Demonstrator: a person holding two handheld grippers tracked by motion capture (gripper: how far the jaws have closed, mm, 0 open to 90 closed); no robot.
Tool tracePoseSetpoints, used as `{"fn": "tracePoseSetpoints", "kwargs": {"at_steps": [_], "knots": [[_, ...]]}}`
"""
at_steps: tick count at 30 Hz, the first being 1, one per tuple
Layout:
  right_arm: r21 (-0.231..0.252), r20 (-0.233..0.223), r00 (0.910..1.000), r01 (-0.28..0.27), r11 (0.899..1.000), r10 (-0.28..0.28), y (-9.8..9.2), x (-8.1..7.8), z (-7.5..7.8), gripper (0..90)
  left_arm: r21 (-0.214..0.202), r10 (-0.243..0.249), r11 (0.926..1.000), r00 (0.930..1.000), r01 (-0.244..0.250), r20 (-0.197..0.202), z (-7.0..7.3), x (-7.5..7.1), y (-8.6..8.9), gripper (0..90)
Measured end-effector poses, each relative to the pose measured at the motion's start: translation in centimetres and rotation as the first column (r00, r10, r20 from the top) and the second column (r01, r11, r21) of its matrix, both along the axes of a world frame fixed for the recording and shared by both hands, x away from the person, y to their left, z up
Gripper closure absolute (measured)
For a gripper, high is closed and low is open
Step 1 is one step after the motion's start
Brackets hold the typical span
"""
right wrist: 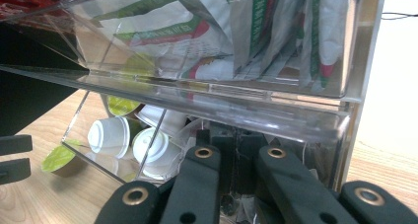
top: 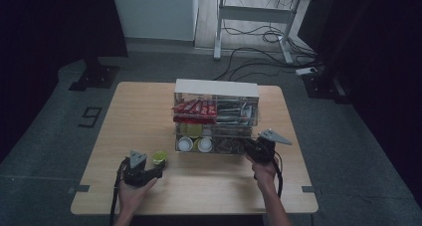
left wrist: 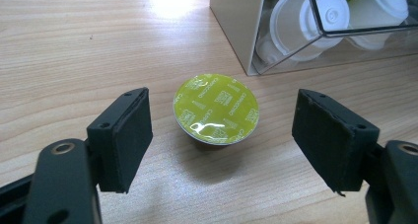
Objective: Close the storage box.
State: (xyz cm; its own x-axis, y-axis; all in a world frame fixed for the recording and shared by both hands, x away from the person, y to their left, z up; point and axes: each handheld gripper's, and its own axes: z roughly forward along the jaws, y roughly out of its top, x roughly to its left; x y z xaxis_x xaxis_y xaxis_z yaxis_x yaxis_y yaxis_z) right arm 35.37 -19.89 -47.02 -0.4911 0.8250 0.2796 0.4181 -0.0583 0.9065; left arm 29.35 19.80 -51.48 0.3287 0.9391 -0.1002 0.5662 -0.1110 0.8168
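A coffee capsule [left wrist: 216, 109] stands upright on the counter [left wrist: 74, 46], its round lime-green foil lid facing up, printed with pale lettering and small squares and catching a glare. Its darker body shows just under the lid's rim. It sits between the two pads of the left claw [left wrist: 222, 140], slightly ahead of them, touching neither.

The high view is dim and soft, its far corners sinking into black while the table [top: 124, 136] catches weak light from above. The left gripper view is bright and sharp: glare whitens the table's far edge and glints on the green capsule [left wrist: 216, 108], which casts a soft shadow toward the camera. In the right gripper view, reflections streak the clear organizer [right wrist: 296, 93]; near parts blur.
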Motion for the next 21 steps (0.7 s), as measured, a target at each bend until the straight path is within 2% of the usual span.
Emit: {"fn": "tracePoseSetpoints", "kwargs": {"at_steps": [8, 13, 21], "knots": [[0.001, 0.001, 0.9999, -0.013, 1.0, 0.013, 0.1, -0.5, 0.2, 89.4, 0.002, -0.006, 1.0, 1.0, 0.006, -0.001, 0.0, -0.1, 0.3, 24.6], [0.001, 0.004, 0.9996, -0.027, 1.0, 0.027, 0.3, -0.9, 0.2, 89.4, -0.016, -0.009, 0.9998, 1.0, 0.009, 0.001, 0.2, -0.3, 0.6, 25.1], [-0.005, 0.003, 0.9995, -0.032, 0.999, 0.032, 0.4, -1.4, 0.1, 89.4, -0.004, -0.019, 0.9998, 0.9998, 0.019, -0.006, -0.1, -0.3, 0.3, 25.5]]}}
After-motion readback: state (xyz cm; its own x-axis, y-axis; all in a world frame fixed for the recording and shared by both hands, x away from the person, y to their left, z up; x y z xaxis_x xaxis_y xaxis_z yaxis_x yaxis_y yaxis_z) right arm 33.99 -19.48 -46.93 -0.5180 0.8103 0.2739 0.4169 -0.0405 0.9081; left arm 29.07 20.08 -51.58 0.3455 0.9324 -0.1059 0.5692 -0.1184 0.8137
